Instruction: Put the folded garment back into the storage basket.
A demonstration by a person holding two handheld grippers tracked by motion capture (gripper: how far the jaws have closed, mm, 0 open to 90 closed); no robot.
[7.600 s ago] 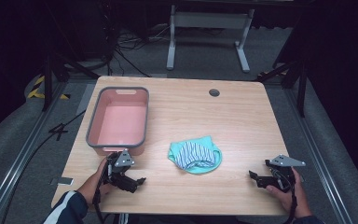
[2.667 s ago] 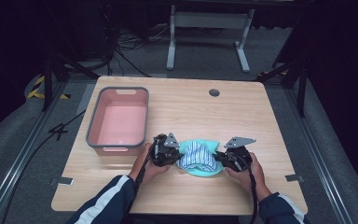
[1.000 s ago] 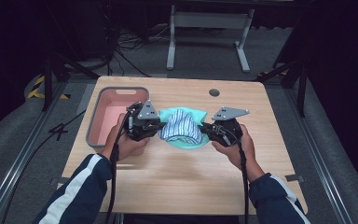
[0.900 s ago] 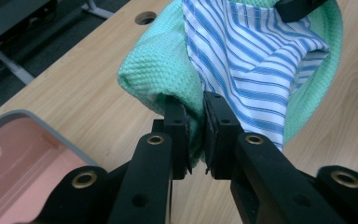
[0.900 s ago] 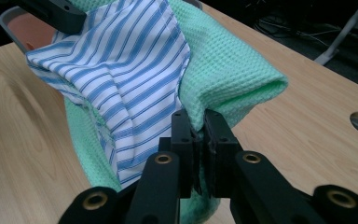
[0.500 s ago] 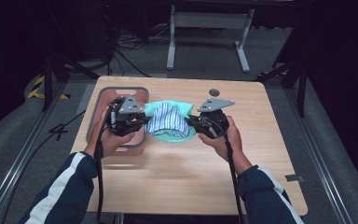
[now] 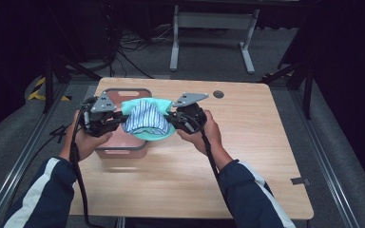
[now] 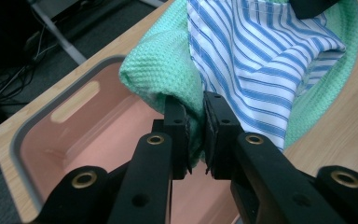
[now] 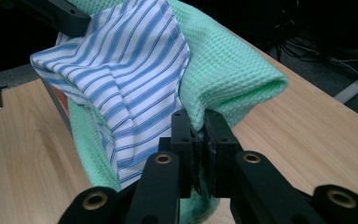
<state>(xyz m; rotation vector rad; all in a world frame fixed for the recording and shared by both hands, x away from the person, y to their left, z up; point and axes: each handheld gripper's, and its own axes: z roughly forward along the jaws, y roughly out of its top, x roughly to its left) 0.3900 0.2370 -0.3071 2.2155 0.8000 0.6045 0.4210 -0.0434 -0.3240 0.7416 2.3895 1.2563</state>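
A bundle of cloth, a green waffle towel [image 7: 147, 134] wrapped around a blue-and-white striped cloth [image 7: 142, 118], hangs in the air between both grippers. My left gripper [image 7: 119, 119] is shut on the bundle's left edge, my right gripper [image 7: 172, 118] on its right edge. In the left gripper view the pads pinch the green towel [image 8: 168, 79] beside the striped cloth [image 8: 261, 56], with the pink bin [image 8: 88, 140] just below. The right gripper view has the jaws shut on the green towel [image 9: 233, 84] and the striped cloth [image 9: 121, 74]. The bundle hovers over the right rim of the pink bin [image 7: 119, 151].
The wooden table [image 7: 247, 156] stretches open to the right and front of the bin. A small dark round hole [image 7: 218, 94] lies near the table's far edge. A metal stand [image 7: 209, 28] sits on the floor beyond the table.
Both grippers have carried the cloth bundle from the table's middle to the left and up, so it now hangs over the pink bin's right side.
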